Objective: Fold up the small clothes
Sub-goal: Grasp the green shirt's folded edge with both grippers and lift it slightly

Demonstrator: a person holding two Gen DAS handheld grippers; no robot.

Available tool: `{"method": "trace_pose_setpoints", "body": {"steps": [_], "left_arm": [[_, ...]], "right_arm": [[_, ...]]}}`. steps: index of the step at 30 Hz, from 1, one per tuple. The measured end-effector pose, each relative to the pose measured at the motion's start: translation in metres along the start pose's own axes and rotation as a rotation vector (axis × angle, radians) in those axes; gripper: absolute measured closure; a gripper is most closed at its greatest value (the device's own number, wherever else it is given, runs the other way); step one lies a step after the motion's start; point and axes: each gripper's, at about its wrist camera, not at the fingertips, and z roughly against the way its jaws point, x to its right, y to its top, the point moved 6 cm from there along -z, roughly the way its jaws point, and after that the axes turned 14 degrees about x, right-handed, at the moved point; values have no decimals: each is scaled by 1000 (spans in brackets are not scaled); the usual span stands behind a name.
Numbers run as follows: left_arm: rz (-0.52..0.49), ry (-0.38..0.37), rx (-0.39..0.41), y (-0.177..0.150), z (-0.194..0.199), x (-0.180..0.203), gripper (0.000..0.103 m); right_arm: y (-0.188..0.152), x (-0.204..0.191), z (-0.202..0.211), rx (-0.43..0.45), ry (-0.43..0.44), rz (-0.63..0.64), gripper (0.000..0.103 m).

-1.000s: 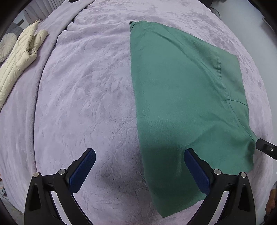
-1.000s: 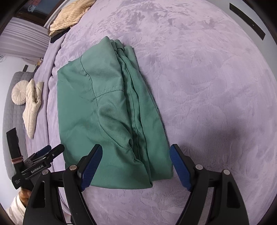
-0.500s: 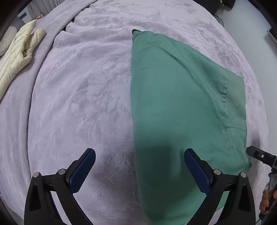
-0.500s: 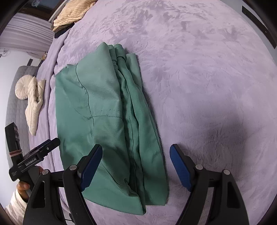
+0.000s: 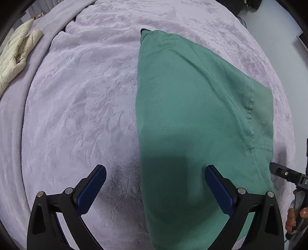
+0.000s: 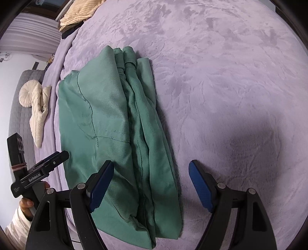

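A green garment [image 5: 192, 123] lies folded in a long strip on the lilac bed cover [image 5: 77, 115]. In the right wrist view the same green garment [image 6: 107, 123] shows stacked pleated layers along its right side. My left gripper [image 5: 155, 184] hovers open over the garment's left edge, one blue pad above the cover, the other above the cloth. My right gripper [image 6: 151, 181] hangs open over the garment's right edge near its close end. Nothing is gripped. Each gripper also shows at the edge of the other's view, the left gripper [image 6: 48, 165] held in a hand.
A cream quilted jacket [image 5: 15, 55] lies at the bed's far left; in the right wrist view the cream jacket [image 6: 39, 107] is next to a round cushion [image 6: 27, 95]. A beige ribbed cloth [image 6: 80, 13] sits at the bed's far end. A grey headboard [image 6: 19, 115] is on the left.
Both grippers have moved in over the garment and sunk a little, so the cloth now fills more of each view. Both stay open and the garment has not shifted.
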Motion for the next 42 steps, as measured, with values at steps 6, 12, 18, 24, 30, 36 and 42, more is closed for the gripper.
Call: {"method": "trace_pose_setpoints", "body": {"steps": [6, 12, 18, 24, 30, 36, 42], "left_arm": [[66, -150, -87, 1, -31, 0, 1], [46, -232, -116, -5, -54, 29, 1], [48, -177, -86, -6, -58, 38, 1], [28, -163, -33, -8, -30, 34, 41], [41, -211, -9, -1, 7, 27, 60], [28, -263, 18, -4, 55, 2, 60], [17, -282, 7, -29, 98, -44, 60]], "right_arm": [[7, 3, -14, -21, 78, -16, 16], [19, -8, -34, -45, 206, -8, 15], [22, -32, -68, -86, 281, -11, 15], [16, -32, -65, -116, 300, -91, 76], [14, -69, -34, -86, 411, -116, 79], [2, -103, -4, -47, 447, -134, 79], [-39, -150, 12, -46, 455, -133, 79]]}}
